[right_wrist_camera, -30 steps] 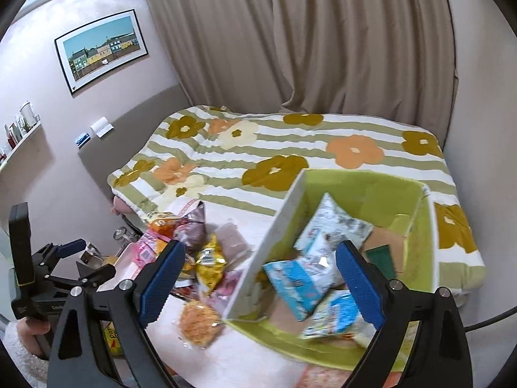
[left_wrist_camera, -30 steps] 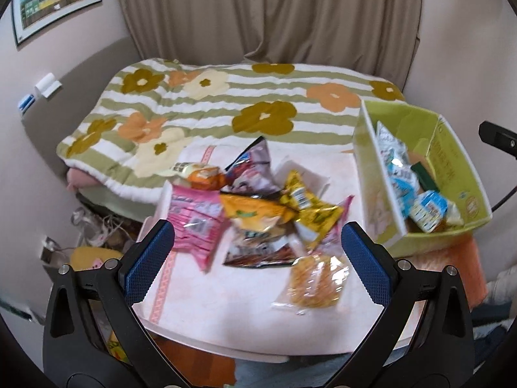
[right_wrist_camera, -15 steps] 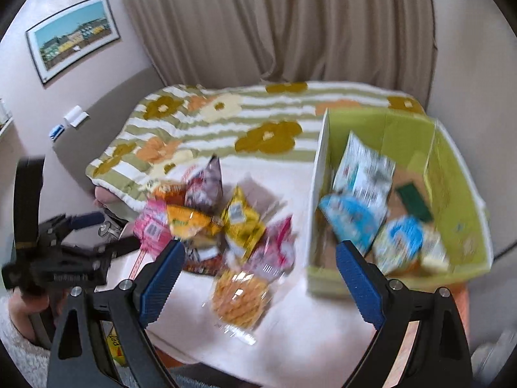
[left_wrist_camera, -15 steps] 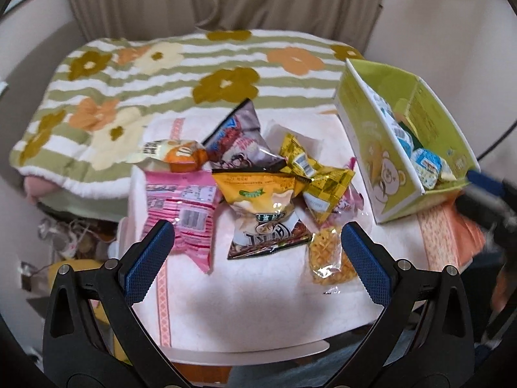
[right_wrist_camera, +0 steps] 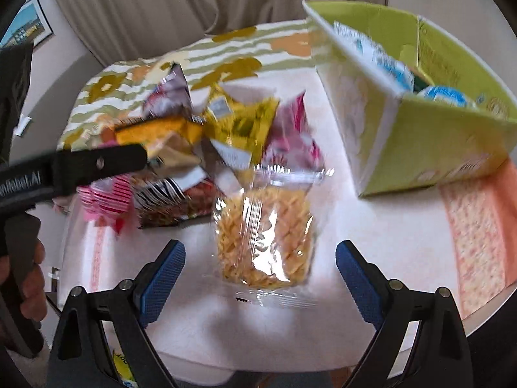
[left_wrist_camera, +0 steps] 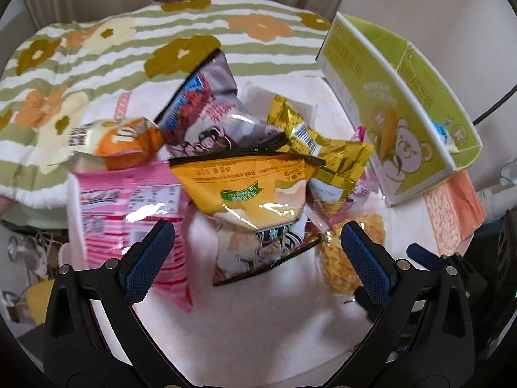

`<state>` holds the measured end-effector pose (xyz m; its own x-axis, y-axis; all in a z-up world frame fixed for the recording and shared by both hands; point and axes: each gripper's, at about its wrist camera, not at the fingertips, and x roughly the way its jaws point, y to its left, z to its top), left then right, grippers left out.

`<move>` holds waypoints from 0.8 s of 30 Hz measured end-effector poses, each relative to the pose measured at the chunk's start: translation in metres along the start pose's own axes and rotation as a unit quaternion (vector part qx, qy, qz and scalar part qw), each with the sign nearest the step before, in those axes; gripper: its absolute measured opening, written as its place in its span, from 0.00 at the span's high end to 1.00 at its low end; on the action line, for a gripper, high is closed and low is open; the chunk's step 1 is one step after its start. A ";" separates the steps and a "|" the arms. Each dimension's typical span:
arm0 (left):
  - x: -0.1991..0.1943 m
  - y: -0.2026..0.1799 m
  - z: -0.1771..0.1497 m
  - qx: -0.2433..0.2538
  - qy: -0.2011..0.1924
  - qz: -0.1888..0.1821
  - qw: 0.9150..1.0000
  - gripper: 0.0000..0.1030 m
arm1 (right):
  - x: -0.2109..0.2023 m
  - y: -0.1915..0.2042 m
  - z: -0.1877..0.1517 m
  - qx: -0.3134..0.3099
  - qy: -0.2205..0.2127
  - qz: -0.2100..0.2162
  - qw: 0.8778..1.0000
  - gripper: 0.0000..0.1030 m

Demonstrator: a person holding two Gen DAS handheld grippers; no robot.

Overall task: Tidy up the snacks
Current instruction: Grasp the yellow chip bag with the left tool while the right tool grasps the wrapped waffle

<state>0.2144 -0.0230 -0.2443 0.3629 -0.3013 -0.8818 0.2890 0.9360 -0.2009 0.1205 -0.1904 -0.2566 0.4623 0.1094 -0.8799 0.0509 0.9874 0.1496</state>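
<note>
Clear plastic wraps the snack nearest the right gripper (right_wrist_camera: 260, 271): a bag of golden lattice crackers (right_wrist_camera: 263, 237), flat on the white table (right_wrist_camera: 371, 226) at the middle of the right wrist view. Its long axis runs from the bottom of the frame toward the top, sealed ends at either end, and it lies just beyond the blue pads without touching them. The jaws there are spread wide, with nothing held.

Above and to the left sits a loose heap of packets: an orange-yellow chip bag (left_wrist_camera: 252, 190) on top with its print upside down and its narrow end pointing down the frame, a pink striped bag (left_wrist_camera: 129, 213) at the left, a crinkled gold foil packet (left_wrist_camera: 323, 152), and a mauve bag (left_wrist_camera: 210, 110) tilted up toward the upper left.

Over that heap the left gripper (left_wrist_camera: 257, 260) hovers, its jaws likewise spread and empty.

At the upper right stands a lime-green cardboard box (right_wrist_camera: 452, 135) with blue-and-white packets (right_wrist_camera: 442, 95) inside. Behind the table lies a flowered bed cover (left_wrist_camera: 97, 55).
</note>
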 end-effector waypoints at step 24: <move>0.043 0.001 0.001 -0.001 0.034 -0.004 0.999 0.46 | 0.036 0.004 0.006 0.027 -0.002 -0.011 1.000 0.10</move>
<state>0.2311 -0.0353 -0.2817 0.3003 -0.2964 -0.9066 0.2905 0.9337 -0.2091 0.1422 -0.1833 -0.2851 0.4641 0.0870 -0.8815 0.1096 0.9819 0.1546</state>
